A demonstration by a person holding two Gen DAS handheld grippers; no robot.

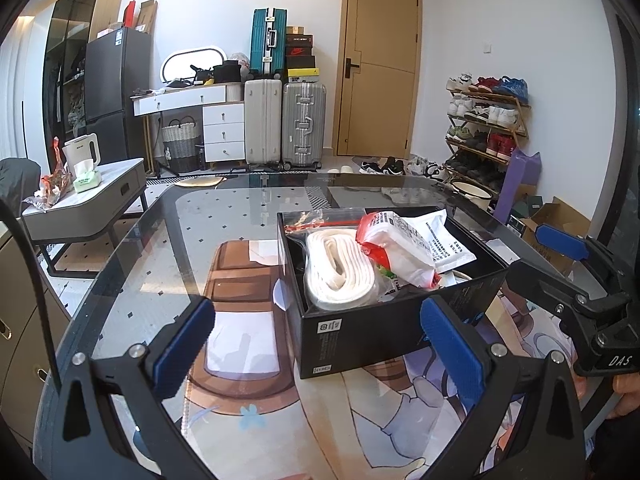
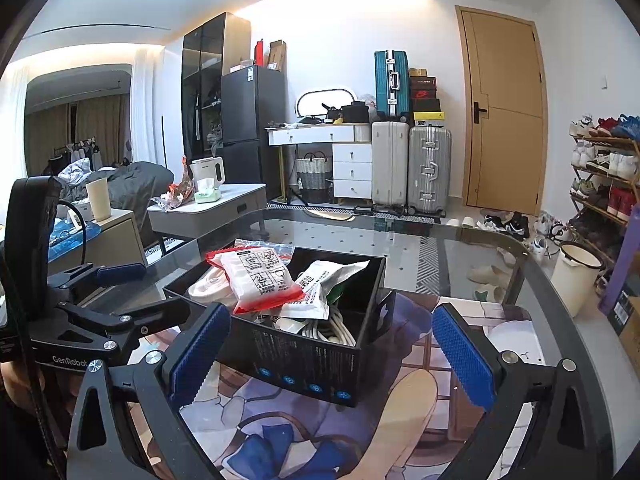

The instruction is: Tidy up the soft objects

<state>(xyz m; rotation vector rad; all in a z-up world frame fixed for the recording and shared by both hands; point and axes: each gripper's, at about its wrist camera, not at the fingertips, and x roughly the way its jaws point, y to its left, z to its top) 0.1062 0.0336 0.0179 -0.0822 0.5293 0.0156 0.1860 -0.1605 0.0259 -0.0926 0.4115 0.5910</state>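
Note:
A black open box [image 1: 360, 336] [image 2: 304, 364] stands on the glass table. In it lie a rolled white cloth in a clear bag [image 1: 340, 272] [image 2: 208, 284], a red-edged white packet [image 1: 396, 252] [image 2: 262, 280], a white pouch [image 1: 444, 236] [image 2: 332, 276] and white cords [image 2: 332, 332]. My left gripper [image 1: 320, 350] is open and empty, just in front of the box's near wall. My right gripper [image 2: 332, 354] is open and empty, at the box's near corner. The right gripper also shows at the right of the left wrist view [image 1: 580, 280].
The glass table [image 1: 168, 240] lies over a cartoon-print mat [image 2: 304, 440]. A grey side table [image 1: 100, 196] with a kettle and tissues stands to the left. Suitcases [image 1: 284, 124], a shoe rack [image 1: 484, 128] and a white bucket [image 2: 576, 276] stand beyond.

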